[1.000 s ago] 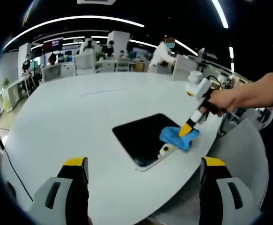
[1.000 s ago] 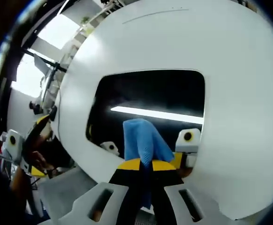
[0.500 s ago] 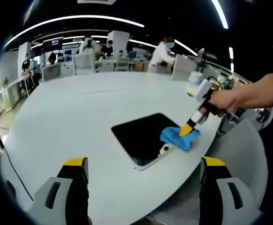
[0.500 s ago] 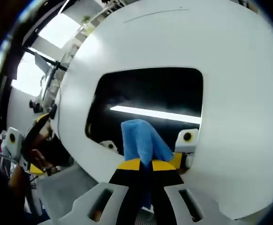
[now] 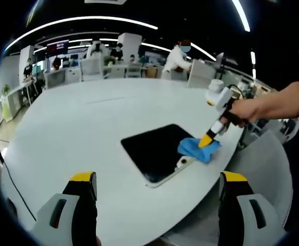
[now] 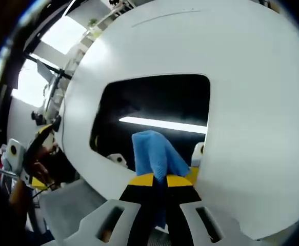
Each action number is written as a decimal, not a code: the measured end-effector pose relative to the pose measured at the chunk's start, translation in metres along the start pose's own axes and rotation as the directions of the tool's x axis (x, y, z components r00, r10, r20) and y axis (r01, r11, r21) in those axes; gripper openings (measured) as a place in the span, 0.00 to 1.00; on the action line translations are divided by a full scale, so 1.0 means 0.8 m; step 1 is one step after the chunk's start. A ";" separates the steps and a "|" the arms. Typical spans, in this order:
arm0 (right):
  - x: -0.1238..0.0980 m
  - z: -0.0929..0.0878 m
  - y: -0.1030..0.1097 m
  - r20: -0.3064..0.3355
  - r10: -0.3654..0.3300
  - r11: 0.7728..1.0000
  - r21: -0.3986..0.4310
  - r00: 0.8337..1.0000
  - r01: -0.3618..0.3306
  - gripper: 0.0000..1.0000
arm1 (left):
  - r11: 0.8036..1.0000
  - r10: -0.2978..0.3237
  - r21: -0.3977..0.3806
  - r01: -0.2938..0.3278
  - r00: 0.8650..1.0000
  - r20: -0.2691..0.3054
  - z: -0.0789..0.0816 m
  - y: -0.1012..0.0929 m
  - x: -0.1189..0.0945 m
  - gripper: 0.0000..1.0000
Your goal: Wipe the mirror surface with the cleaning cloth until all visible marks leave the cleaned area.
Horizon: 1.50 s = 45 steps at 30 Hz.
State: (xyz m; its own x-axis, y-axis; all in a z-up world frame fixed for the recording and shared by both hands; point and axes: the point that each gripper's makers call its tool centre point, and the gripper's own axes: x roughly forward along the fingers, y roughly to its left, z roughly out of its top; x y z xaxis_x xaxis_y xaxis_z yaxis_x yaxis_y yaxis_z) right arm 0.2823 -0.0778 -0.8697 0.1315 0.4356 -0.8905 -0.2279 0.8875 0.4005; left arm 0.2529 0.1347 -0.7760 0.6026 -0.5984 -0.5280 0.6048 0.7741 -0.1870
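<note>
A smooth, rounded white table point(image 5: 87, 128) is set in an open office. A flat rectangular mirror point(image 5: 154, 151) with rounded corners lies near its edge. The right gripper point(image 6: 158, 182) is clamped on a textured blue cloth point(image 6: 154, 154) pressed against the glass. The left gripper point(image 5: 157, 187) is held wide apart, holding nothing.

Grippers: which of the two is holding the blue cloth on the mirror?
The right gripper: its jaws are shut on the blue cloth at the mirror edge. The left gripper is open over the table.
</note>
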 end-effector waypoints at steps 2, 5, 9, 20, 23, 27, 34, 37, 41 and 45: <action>-0.002 -0.001 -0.004 0.002 0.000 1.000 0.003 1.000 0.000 0.01 | 1.000 0.000 -0.001 0.000 1.000 -0.001 0.000 0.001 0.001 1.00; -0.006 -0.003 -0.009 0.004 -0.001 1.000 0.006 1.000 0.001 0.01 | 1.000 -0.001 -0.002 0.001 1.000 0.001 0.001 0.000 0.002 1.00; -0.010 -0.004 -0.017 0.005 -0.006 1.000 0.009 1.000 0.006 0.01 | 1.000 -0.003 0.000 0.003 1.000 -0.003 0.002 0.000 0.003 1.00; -0.014 0.002 -0.034 0.009 -0.013 1.000 0.014 1.000 0.013 0.01 | 1.000 -0.011 0.009 0.011 1.000 -0.024 -0.001 -0.003 0.007 1.00; -0.015 0.005 -0.036 0.011 -0.019 1.000 0.007 1.000 0.019 0.01 | 1.000 -0.009 0.013 0.009 1.000 -0.027 0.000 -0.001 0.007 1.00; -0.012 0.012 -0.038 0.010 -0.018 1.000 0.003 1.000 0.018 0.01 | 1.000 -0.010 0.013 0.011 0.999 -0.033 0.000 0.000 0.007 1.00; -0.011 0.026 -0.040 0.008 -0.024 1.000 -0.013 1.000 0.024 0.01 | 1.000 -0.006 0.009 0.006 0.999 -0.032 0.001 0.000 0.009 1.00; -0.011 0.032 -0.042 0.011 -0.027 1.000 -0.015 1.000 0.027 0.01 | 1.000 0.002 0.011 -0.001 1.000 -0.022 0.004 0.001 0.009 1.00; -0.012 0.038 -0.043 0.008 -0.027 0.999 -0.019 1.000 0.027 0.01 | 1.000 0.005 0.010 -0.004 1.000 -0.020 0.005 0.001 0.009 1.00; -0.011 0.045 -0.045 0.007 -0.027 0.999 -0.022 1.000 0.027 0.01 | 1.000 0.009 0.001 -0.009 1.000 -0.018 0.005 0.006 0.010 1.00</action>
State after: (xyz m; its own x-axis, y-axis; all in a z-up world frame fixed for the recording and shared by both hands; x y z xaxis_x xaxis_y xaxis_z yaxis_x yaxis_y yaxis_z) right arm 0.3238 -0.1081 -0.8689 0.1440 0.4124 -0.8995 -0.2458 0.8954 0.3712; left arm 0.2624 0.1325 -0.7779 0.5985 -0.5873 -0.5449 0.5996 0.7794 -0.1816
